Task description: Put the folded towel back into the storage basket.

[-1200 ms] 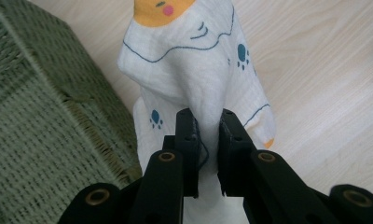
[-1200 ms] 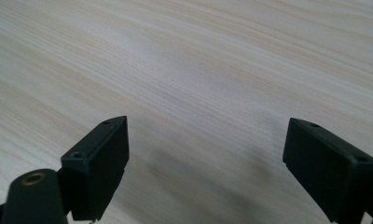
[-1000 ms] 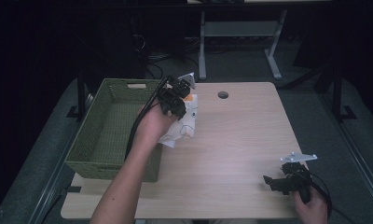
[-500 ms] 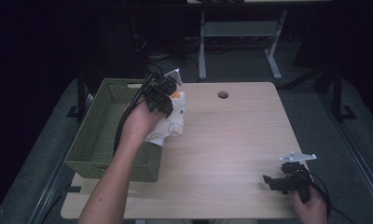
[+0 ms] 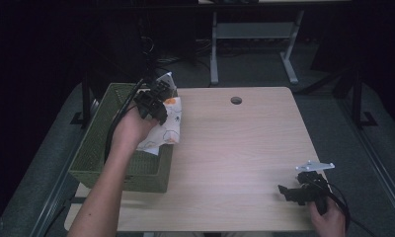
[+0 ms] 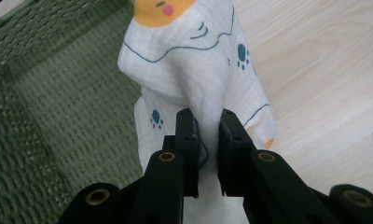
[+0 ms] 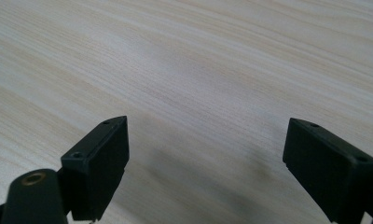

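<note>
High view has my left gripper [image 5: 153,101] up at ten o'clock on the pale wooden table [image 5: 245,163], over the right-hand rim of the green woven basket [image 5: 94,148]. Its jaws pinch a white muslin cloth printed with blue paw marks and orange patches [image 5: 165,129], and the cloth hangs down across the basket's edge, partly over the tabletop. Left gripper view confirms it: the two black fingers [image 6: 187,140] squeeze a bunched fold of the cloth [image 6: 194,70], basket weave at nine o'clock, wood grain at three. My right gripper [image 5: 296,191] sits at five o'clock near the table's front edge, jaws spread wide over bare wood, holding nothing.
</note>
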`<state>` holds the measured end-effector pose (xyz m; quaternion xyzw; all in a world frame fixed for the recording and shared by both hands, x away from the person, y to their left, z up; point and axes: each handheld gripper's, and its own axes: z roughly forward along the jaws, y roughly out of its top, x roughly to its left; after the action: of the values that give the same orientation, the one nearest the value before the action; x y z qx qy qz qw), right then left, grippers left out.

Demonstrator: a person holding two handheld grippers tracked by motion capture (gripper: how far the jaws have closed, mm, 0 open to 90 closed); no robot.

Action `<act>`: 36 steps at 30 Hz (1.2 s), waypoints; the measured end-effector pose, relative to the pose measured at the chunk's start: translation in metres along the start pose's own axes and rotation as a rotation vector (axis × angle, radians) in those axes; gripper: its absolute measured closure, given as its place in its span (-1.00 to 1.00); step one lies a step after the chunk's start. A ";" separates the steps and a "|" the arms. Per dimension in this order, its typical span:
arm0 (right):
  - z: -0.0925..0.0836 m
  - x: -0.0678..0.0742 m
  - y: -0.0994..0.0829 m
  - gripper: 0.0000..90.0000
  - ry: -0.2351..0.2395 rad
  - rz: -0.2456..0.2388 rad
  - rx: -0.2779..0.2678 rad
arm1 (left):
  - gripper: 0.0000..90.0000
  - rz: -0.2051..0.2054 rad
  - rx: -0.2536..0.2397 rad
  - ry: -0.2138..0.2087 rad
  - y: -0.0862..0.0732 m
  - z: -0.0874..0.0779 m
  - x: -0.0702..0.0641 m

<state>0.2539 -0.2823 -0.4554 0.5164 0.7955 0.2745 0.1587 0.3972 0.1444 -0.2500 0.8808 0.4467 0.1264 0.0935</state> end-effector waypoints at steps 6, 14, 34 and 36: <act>0.000 0.000 0.000 -0.68 -0.001 0.001 0.002 | 0.79 -0.022 0.012 -0.002 -0.007 0.003 0.011; 0.000 -0.001 0.000 -0.68 -0.003 0.001 -0.001 | 0.79 -0.045 0.025 -0.001 -0.019 0.005 0.027; 0.001 0.001 0.000 -0.68 -0.004 -0.001 0.004 | 0.79 -0.054 0.055 -0.025 -0.045 0.020 0.054; 0.001 0.001 0.000 -0.68 -0.003 0.000 0.004 | 0.79 -0.049 0.057 -0.029 -0.046 0.022 0.054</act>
<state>0.2547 -0.2811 -0.4563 0.5171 0.7959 0.2720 0.1590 0.3995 0.2146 -0.2760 0.8735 0.4703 0.0986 0.0779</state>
